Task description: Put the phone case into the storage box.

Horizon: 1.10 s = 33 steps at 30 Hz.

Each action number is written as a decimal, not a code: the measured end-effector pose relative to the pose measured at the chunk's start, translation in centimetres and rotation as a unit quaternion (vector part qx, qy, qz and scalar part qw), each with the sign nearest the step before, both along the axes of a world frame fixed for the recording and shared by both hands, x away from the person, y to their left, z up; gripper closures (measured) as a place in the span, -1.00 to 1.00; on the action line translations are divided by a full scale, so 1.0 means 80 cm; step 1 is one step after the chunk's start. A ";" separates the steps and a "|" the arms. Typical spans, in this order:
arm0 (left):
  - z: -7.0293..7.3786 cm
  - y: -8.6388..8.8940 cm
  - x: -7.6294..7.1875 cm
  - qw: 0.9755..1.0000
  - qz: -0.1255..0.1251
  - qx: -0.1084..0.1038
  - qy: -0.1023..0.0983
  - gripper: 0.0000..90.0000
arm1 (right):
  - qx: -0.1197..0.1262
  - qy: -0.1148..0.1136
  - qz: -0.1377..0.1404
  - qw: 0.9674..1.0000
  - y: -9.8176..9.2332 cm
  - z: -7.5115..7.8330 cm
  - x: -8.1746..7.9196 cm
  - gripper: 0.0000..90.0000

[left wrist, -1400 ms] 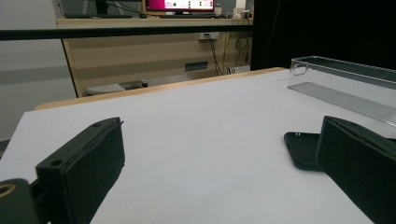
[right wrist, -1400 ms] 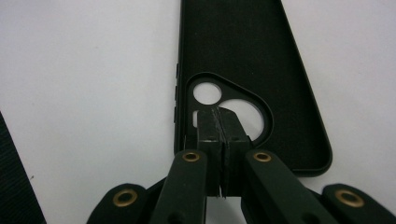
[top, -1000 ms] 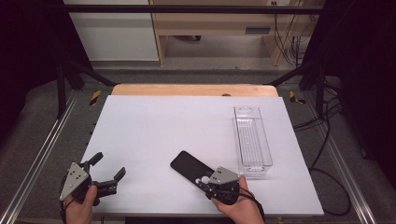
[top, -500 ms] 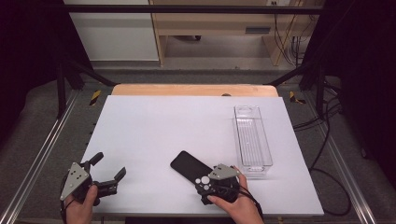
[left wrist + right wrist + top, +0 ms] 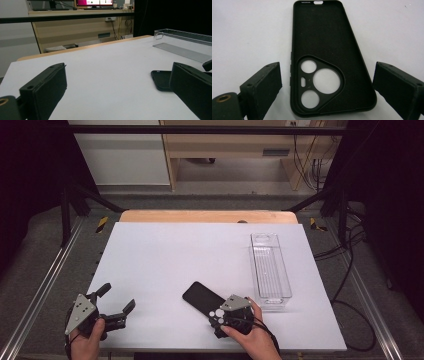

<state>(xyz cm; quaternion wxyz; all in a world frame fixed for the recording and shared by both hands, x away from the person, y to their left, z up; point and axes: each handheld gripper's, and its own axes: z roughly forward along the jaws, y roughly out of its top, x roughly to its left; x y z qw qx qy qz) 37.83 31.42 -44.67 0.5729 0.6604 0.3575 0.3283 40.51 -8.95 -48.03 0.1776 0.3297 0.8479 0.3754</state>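
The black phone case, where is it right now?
In the high view the phone case lies flat on the white table, near its front edge, just left of the clear tray. The right gripper has its open jaws on either side of it.

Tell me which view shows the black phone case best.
The right gripper view: the phone case lies inside up, camera cutouts clear, between open jaws. The high view shows it small, partly under the right gripper. The left gripper view shows one corner.
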 end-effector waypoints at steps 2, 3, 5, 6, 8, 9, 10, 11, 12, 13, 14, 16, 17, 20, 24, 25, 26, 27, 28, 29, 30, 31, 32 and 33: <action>0.000 0.000 0.000 1.000 0.000 0.000 0.000 -0.97 | -0.003 0.002 0.000 1.000 -0.001 -0.001 0.002 -0.80; 0.000 0.000 0.000 1.000 0.000 0.000 0.000 -0.97 | -0.002 0.004 -0.002 1.000 0.000 -0.002 0.003 -0.80; 0.000 0.000 0.000 1.000 -0.001 0.001 0.000 -0.97 | -0.006 0.005 -0.001 1.000 0.001 -0.003 0.003 -0.81; 0.000 -0.001 0.000 1.000 -0.001 0.002 0.000 -0.97 | -0.009 0.006 -0.002 1.000 0.001 -0.003 0.003 -0.81; 0.000 -0.001 0.000 1.000 -0.001 0.002 -0.001 -0.97 | -0.009 0.007 -0.002 1.000 0.002 -0.004 0.003 -0.81; 0.000 -0.001 0.000 1.000 -0.002 0.002 -0.001 -0.97 | -0.010 0.007 -0.002 1.000 0.001 -0.005 0.004 -0.81; 0.000 -0.001 0.000 1.000 -0.002 0.003 0.000 -0.97 | -0.010 0.008 -0.003 1.000 0.001 -0.005 0.005 -0.81; 0.000 -0.001 0.000 1.000 -0.002 0.003 -0.001 -0.97 | -0.010 0.008 -0.004 1.000 0.001 -0.005 0.005 -0.81; 0.000 -0.001 0.000 1.000 -0.002 0.003 -0.001 -0.97 | -0.010 0.009 -0.004 1.000 0.001 -0.005 0.005 -0.81; 0.000 -0.001 0.000 1.000 -0.002 0.004 -0.001 -0.97 | -0.009 0.009 -0.003 1.000 0.002 -0.006 0.005 -0.81; 0.000 -0.001 0.000 1.000 -0.002 0.004 -0.001 -0.97 | -0.011 0.010 -0.004 1.000 0.002 -0.007 0.005 -0.82; 0.000 -0.002 0.000 1.000 -0.002 0.004 -0.001 -0.97 | -0.014 0.011 -0.004 1.000 0.004 -0.008 0.006 -0.83; 0.000 -0.002 0.000 1.000 -0.002 0.005 -0.001 -0.97 | -0.015 0.010 -0.004 1.000 0.004 -0.009 0.007 -0.83; 0.000 -0.002 0.000 1.000 -0.003 0.006 -0.001 -0.97 | -0.016 0.011 -0.005 1.000 0.005 -0.010 0.008 -0.84; 0.000 -0.003 0.000 1.000 -0.004 0.006 -0.001 -0.97 | -0.012 0.015 -0.003 1.000 0.005 -0.011 0.009 -0.84; 0.000 -0.003 0.000 1.000 -0.004 0.007 -0.001 -0.97 | -0.011 0.016 -0.004 1.000 0.006 -0.011 0.010 -0.85; 0.000 -0.003 0.001 1.000 -0.005 0.008 -0.001 -0.97 | -0.008 0.018 -0.005 1.000 0.006 -0.012 0.010 -0.85; 0.000 -0.003 0.001 1.000 -0.005 0.008 -0.001 -0.97 | -0.008 0.021 -0.004 1.000 0.006 -0.012 0.011 -0.85; 0.000 -0.004 0.001 1.000 -0.006 0.008 0.000 -0.97 | -0.007 0.022 -0.005 1.000 0.005 -0.012 0.011 -0.86; 0.000 -0.004 0.001 1.000 -0.005 0.009 0.000 -0.97 | -0.005 0.024 -0.006 1.000 0.005 -0.013 0.012 -0.86; 0.000 -0.004 0.001 1.000 -0.005 0.009 0.000 -0.97 | -0.005 0.027 -0.005 1.000 0.005 -0.013 0.012 -0.85; 0.000 -0.004 0.001 1.000 -0.005 0.009 0.000 -0.97 | -0.002 0.031 -0.006 1.000 0.005 -0.013 0.013 -0.86; 0.000 -0.004 0.001 1.000 -0.005 0.010 0.000 -0.97 | 0.000 0.033 -0.006 0.999 0.004 -0.013 0.014 -0.86; 0.000 -0.004 0.001 1.000 -0.005 0.010 0.000 -0.97 | 0.000 0.033 -0.006 0.999 0.004 -0.013 0.014 -0.86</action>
